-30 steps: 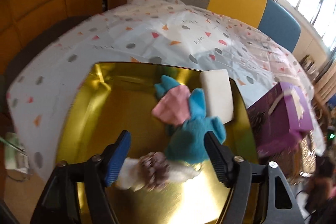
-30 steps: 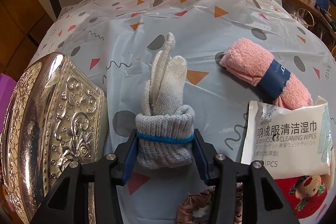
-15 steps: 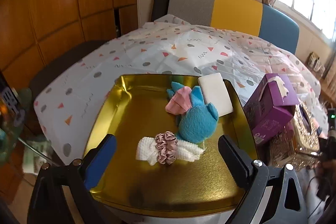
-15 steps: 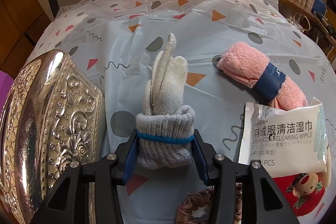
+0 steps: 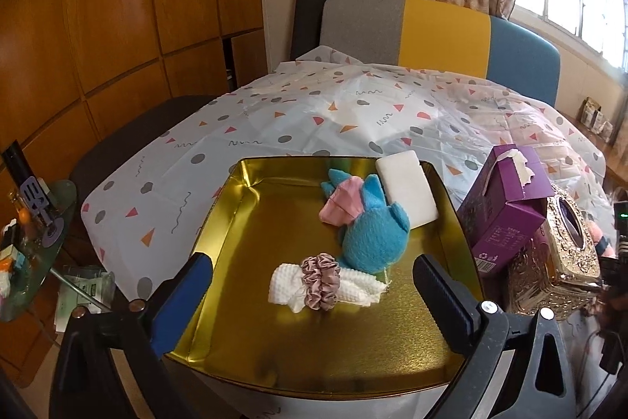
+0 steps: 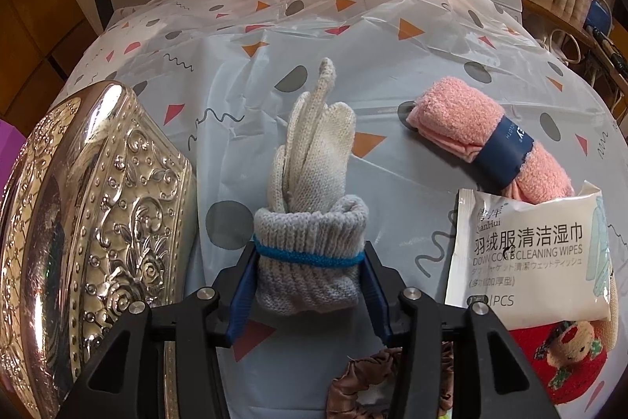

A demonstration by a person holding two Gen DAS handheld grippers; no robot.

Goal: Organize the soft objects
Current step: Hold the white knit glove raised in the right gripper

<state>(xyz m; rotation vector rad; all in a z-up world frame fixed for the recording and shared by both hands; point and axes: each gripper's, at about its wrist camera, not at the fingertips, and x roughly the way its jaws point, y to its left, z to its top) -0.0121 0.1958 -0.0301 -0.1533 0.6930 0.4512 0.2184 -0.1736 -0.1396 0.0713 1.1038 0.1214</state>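
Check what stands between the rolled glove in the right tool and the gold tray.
The right tool grips the rolled glove. The ornate metal tissue box stands just beside it, with the purple tissue box next, both between the glove and the gold tray.

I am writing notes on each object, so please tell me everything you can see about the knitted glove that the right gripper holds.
The knitted glove looks like a rolled pair: cream-white fingers stand up out of a grey ribbed cuff that is folded around them, with a thin blue band around the cuff. The knit looks like coarse cotton and slightly soiled at the fingers. It points away from the camera, over the patterned tablecloth. The right gripper is shut on it, its blue pads pressing both sides of the cuff. Whether it rests on the cloth I cannot tell.
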